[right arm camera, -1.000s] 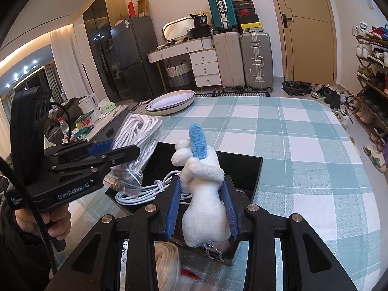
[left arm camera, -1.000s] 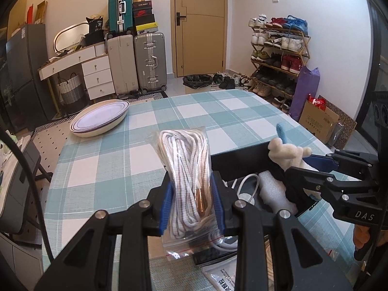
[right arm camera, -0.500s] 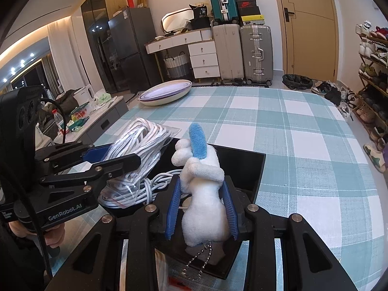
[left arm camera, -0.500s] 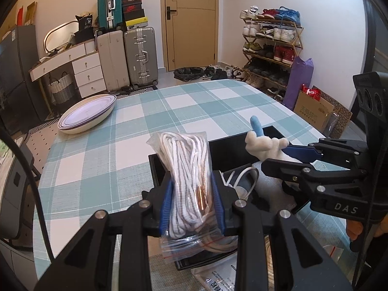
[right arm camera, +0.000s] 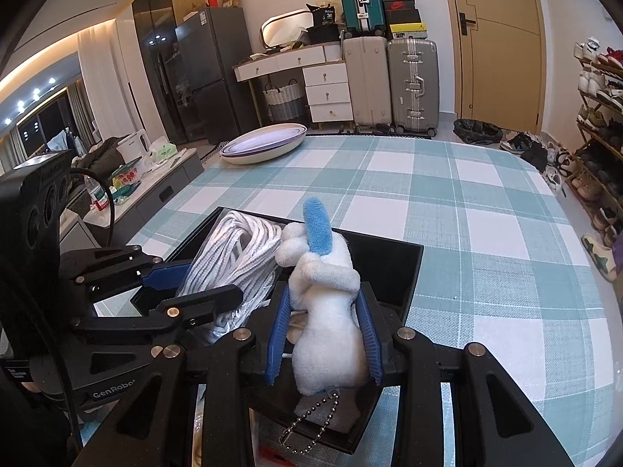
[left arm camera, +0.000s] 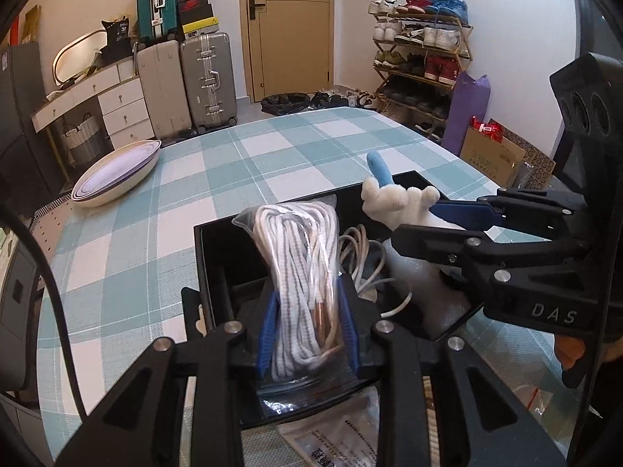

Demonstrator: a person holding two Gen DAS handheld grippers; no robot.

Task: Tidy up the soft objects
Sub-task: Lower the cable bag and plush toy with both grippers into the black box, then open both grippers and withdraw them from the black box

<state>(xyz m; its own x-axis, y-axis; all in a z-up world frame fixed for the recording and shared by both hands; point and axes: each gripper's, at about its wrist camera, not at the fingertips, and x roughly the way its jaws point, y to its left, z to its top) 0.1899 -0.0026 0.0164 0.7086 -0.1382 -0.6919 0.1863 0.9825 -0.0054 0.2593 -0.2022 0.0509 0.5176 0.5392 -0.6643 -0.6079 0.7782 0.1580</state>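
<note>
Left gripper: jaws clamped on a clear bag of white rope. The blue pads pinch its lower half; the bundle's long axis runs straight out from the jaws toward 12 o'clock, top end free over the black box.

Right gripper: jaws closed on a white plush toy, gripped at the body. The toy stands upright between the pads, long axis toward 12 o'clock, blue tuft uppermost, bead chain dangling below the jaws at 6 o'clock.

Against a second ago: both grippers sit lower and closer over the box; the rope bag, earlier above the cloth beyond the box's left edge, now hangs over its left part. Grips unchanged.

Outward: a white cable coiled in the box, between bag and toy. The box rests on a teal-checked tablecloth. A shallow oval bowl sits at 10 o'clock in the left view, well apart.
</note>
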